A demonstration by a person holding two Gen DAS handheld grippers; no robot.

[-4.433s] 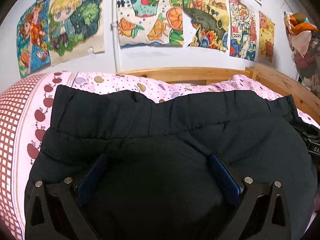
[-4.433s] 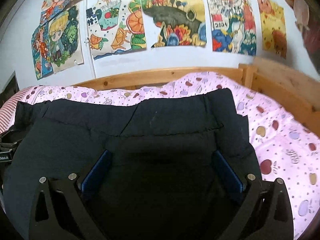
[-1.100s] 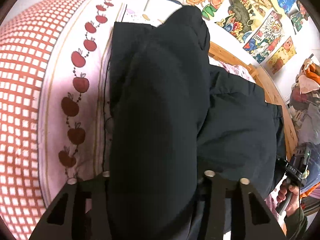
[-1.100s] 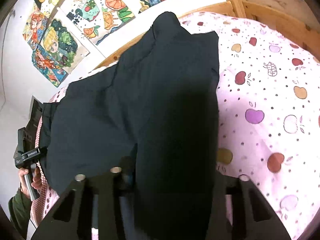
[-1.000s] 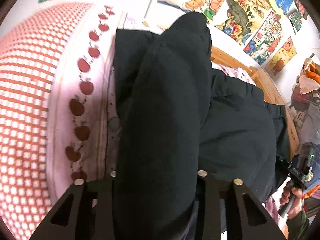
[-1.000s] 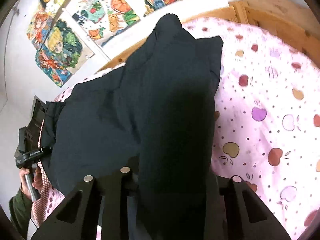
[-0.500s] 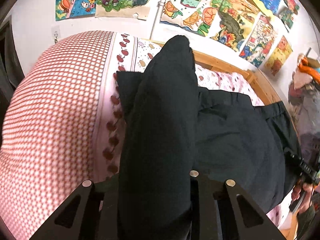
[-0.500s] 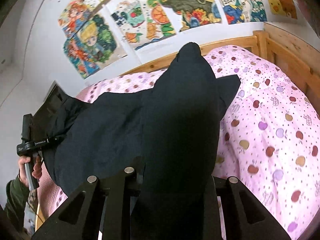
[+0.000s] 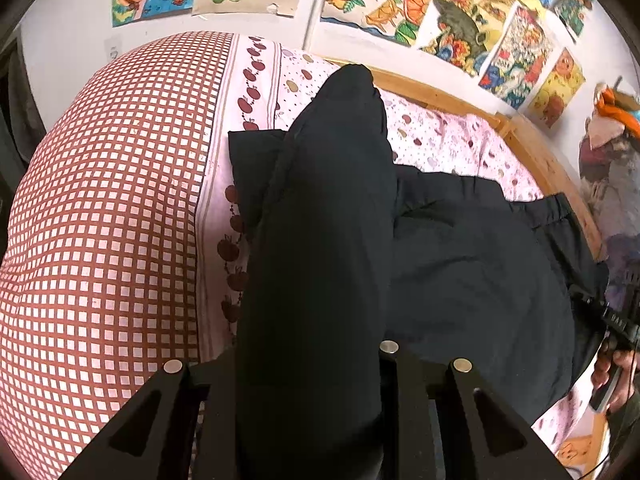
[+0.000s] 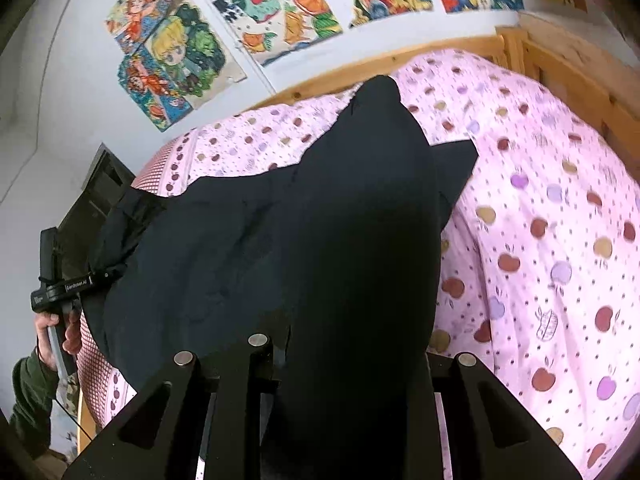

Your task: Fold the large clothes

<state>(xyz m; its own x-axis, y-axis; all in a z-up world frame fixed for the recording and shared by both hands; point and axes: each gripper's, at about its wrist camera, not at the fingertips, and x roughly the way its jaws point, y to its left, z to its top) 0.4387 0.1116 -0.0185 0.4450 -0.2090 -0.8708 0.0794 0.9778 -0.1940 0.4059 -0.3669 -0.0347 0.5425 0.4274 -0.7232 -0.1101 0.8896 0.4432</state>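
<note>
We have the black garment (image 9: 320,240) pinched at two edge points: our left gripper (image 9: 312,364) and right gripper (image 10: 352,356) each have their fingers closed on a bunch of its cloth. The rest droops onto the bed (image 10: 560,240). It looks soft, limp and bulky, so it will likely sag; holding at corners should keep the fold even.

Readable text is scarce. White lettering on the black handheld left gripper (image 10: 66,282), at the left edge of the right wrist view; looks like a brand word, too small to spell. White letters, maybe "DAB", on the black handheld right gripper (image 9: 616,322), at the right edge of the left wrist view. Print on the colourful wall posters (image 9: 516,50) is illegible.
</note>
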